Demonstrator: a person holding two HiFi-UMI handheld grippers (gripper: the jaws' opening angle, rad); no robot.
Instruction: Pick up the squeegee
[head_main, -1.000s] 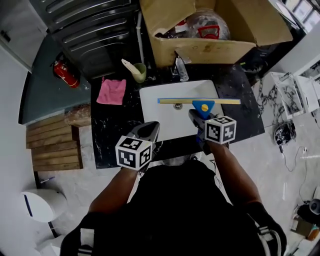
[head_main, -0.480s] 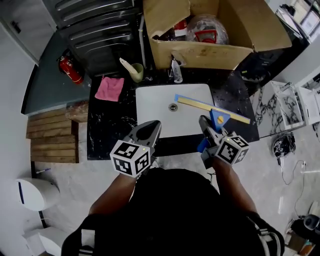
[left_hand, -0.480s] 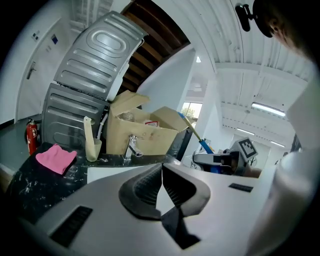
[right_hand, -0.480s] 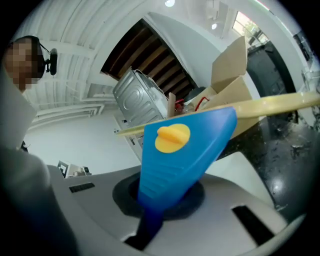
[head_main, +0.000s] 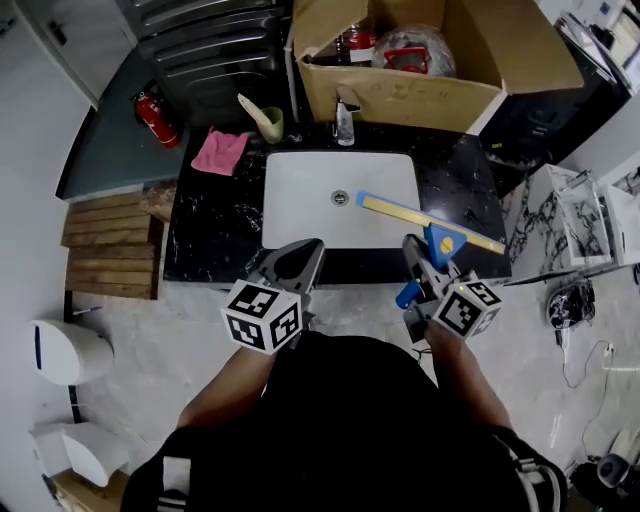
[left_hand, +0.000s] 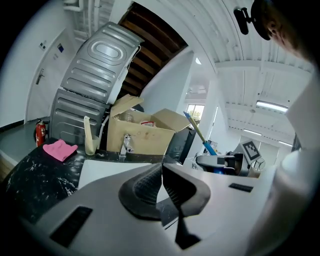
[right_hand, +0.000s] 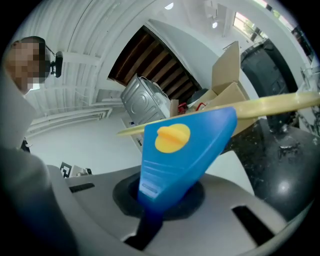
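Squeegee (head_main: 425, 220) now off the sink (head_main: 300, 195), pulled back and up: pick looks done. Right gripper (head_main: 416, 252) clamped on its handle; left gripper (head_main: 303, 252) closed, empty.

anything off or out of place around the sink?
Nothing spilled or broken. One oddity: a big open cardboard box stands right behind the faucet, flaps splayed, stuffed with clutter. A pink cloth lies crumpled on the counter left of the sink.

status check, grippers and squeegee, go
Right gripper shut on squeegee, held in the air. Left gripper shut, empty. Nothing in the way.
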